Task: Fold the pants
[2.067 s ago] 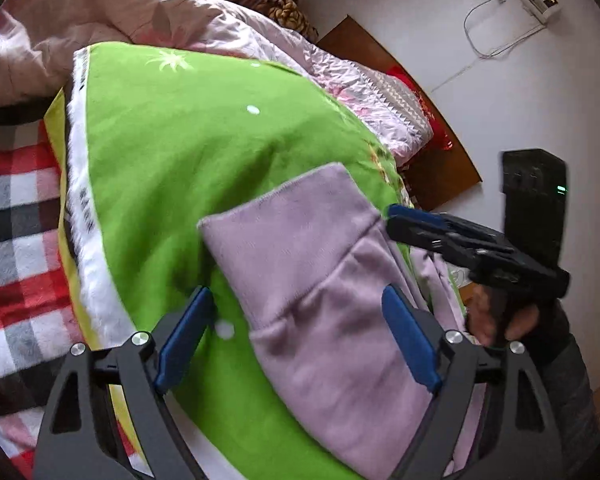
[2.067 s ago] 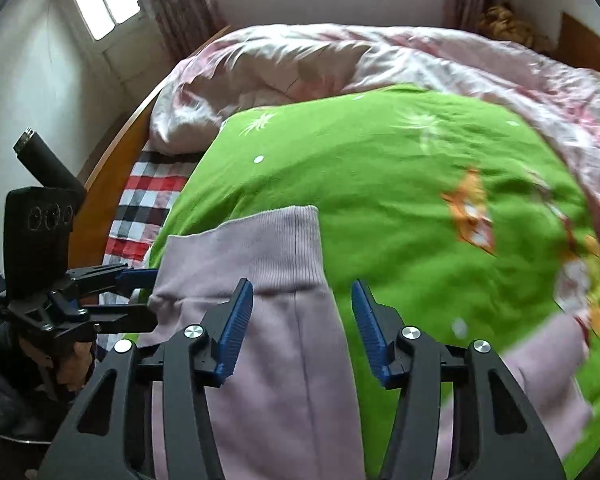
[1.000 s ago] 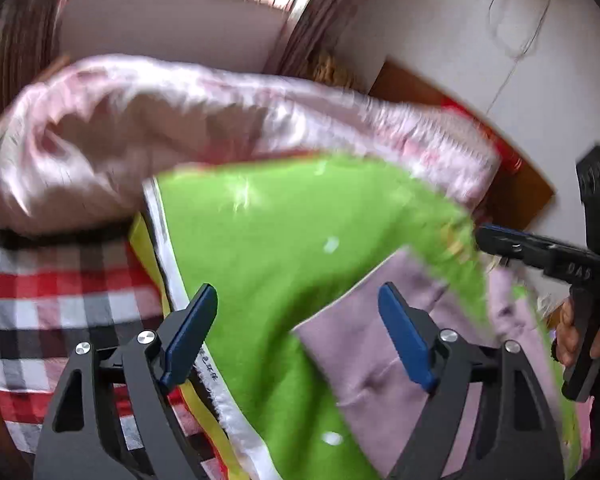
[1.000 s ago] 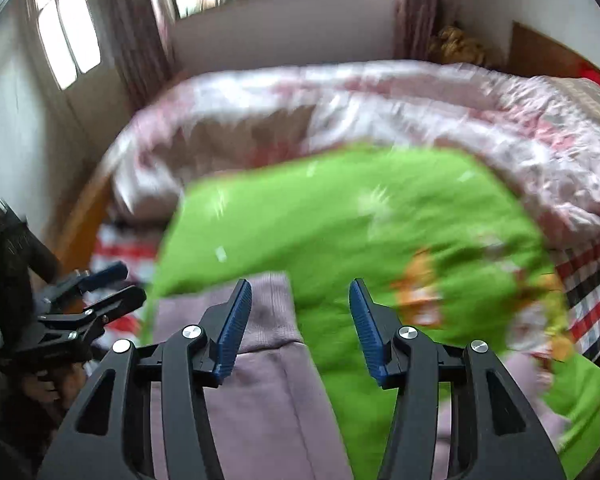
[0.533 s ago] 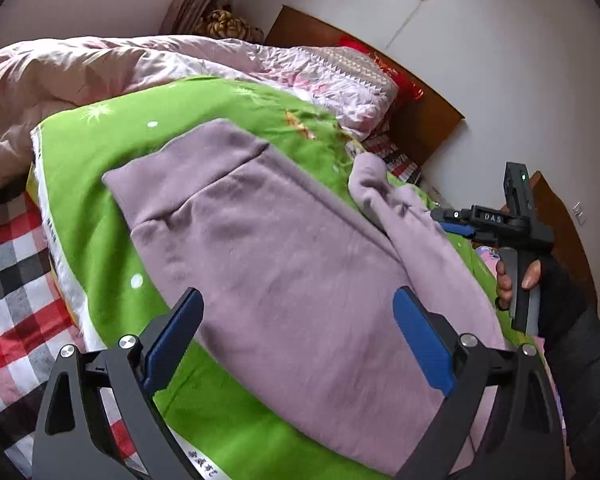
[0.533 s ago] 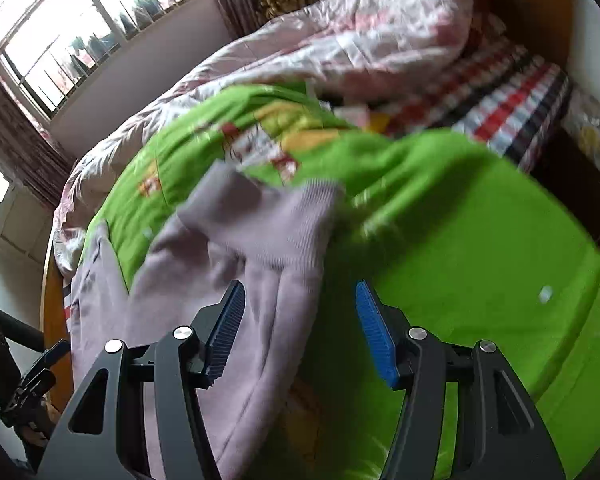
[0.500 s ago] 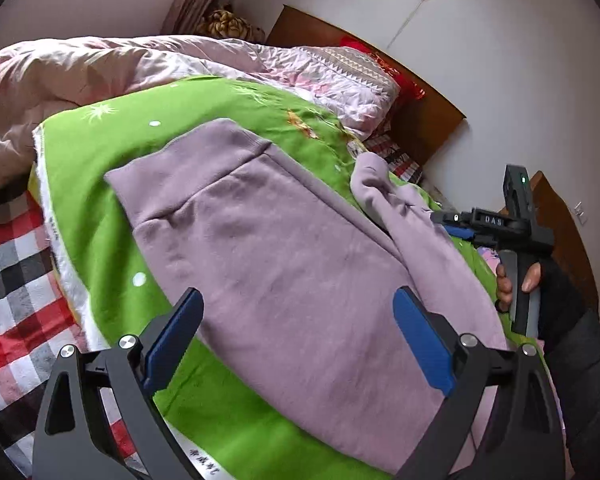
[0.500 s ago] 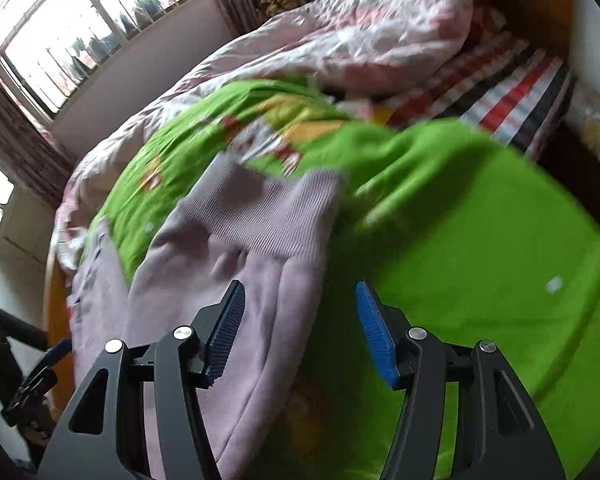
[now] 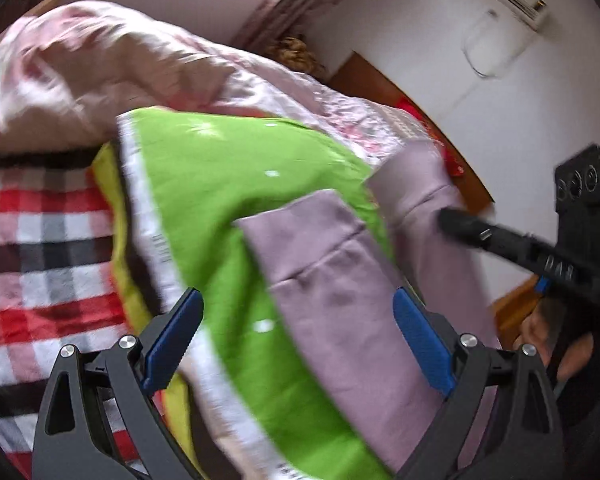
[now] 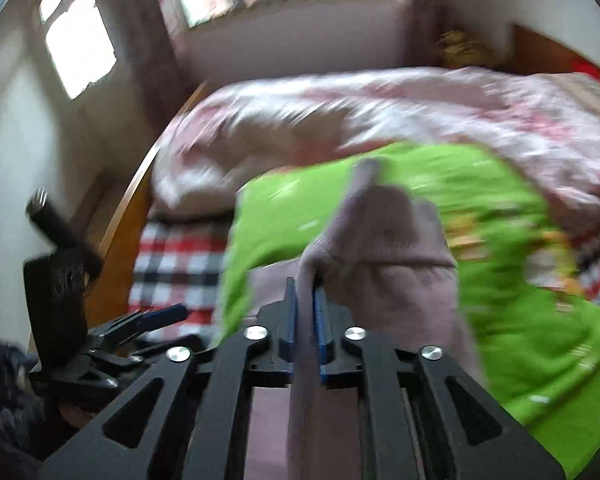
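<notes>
In the right wrist view, the right gripper (image 10: pixel 305 312) sat nearest the lens with its blue pads pressed almost together, pinching a bunched fold of the pants (image 10: pixel 380 248). The ribbed cuff end of one leg stood up past the fingertips, lifted off the bedding. Beyond it lay the green blanket (image 10: pixel 520 300), then the pink quilt (image 10: pixel 380 120) heaped toward the window.

In the left wrist view, the left gripper (image 9: pixel 296 344) hung wide open with nothing between its pads, low over the near edge of the blanket (image 9: pixel 220 184). Just past it the pants (image 9: pixel 340 288) lay flat on the green blanket, the broad ribbed waistband pointing away and to the left, toward the checked sheet (image 9: pixel 40 240). Their long axis ran from that band back toward the lower right of the frame. The raised leg end was held above the far right side of the band.

The step in hand looked like the lengthwise fold, bringing the cuff end up to the waistband. Next, the right gripper would probably need to carry the cuff over the band, lay it square and let go, while the left could pin or smooth the cloth. Both views were blurred, so finer creases could not be told.
</notes>
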`<action>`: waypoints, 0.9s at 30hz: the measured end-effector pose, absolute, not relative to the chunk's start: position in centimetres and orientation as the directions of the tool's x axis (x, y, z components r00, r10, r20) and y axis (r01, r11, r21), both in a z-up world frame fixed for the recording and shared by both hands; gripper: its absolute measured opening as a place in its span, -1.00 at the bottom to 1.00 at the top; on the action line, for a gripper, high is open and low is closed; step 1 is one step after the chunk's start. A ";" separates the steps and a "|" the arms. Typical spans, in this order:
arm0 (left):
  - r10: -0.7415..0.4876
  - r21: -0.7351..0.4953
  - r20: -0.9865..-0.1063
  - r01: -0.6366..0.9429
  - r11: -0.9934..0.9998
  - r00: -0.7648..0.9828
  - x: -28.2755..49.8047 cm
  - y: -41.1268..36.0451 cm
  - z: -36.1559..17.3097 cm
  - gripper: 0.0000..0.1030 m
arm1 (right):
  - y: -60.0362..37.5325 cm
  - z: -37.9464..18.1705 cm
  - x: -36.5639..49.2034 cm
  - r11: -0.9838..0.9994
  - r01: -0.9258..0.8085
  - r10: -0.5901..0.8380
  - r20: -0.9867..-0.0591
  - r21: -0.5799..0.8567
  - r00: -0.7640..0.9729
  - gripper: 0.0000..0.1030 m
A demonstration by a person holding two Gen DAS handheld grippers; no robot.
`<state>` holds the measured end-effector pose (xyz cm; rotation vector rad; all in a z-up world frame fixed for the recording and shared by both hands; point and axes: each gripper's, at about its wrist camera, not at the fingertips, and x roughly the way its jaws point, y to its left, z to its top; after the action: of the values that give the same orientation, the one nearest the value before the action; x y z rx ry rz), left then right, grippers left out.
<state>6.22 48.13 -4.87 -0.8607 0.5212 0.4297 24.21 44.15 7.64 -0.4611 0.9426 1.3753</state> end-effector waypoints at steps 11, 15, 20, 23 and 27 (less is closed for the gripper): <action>-0.018 -0.686 -0.522 -0.407 0.603 0.853 6.5 47.7 -5.6 0.58 | 35.7 7.6 25.1 0.207 -0.958 0.660 -0.751 0.198 -0.013 -0.10; -0.075 -0.669 -0.529 -0.361 0.649 0.845 10.1 47.2 -5.5 0.40 | 27.5 5.6 21.7 0.236 -0.963 0.618 -0.785 0.132 0.044 -0.23; -0.087 -0.619 -0.587 -0.377 0.689 0.805 13.3 46.8 -6.9 0.23 | 20.4 3.0 16.1 0.309 -0.948 0.581 -0.804 0.074 0.127 -0.27; -0.089 -0.622 -0.601 -0.395 0.676 0.794 13.8 47.0 -7.9 0.19 | 17.8 1.7 14.3 0.361 -0.927 0.574 -0.808 0.104 0.133 -0.32; -0.076 -0.614 -0.605 -0.404 0.678 0.793 14.0 46.9 -8.0 0.19 | 17.0 0.8 13.3 0.394 -0.917 0.551 -0.814 0.059 0.185 -0.54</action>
<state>14.03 46.89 -8.01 -0.8178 0.6445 0.1995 13.25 17.01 0.76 -0.5067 0.8738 1.0984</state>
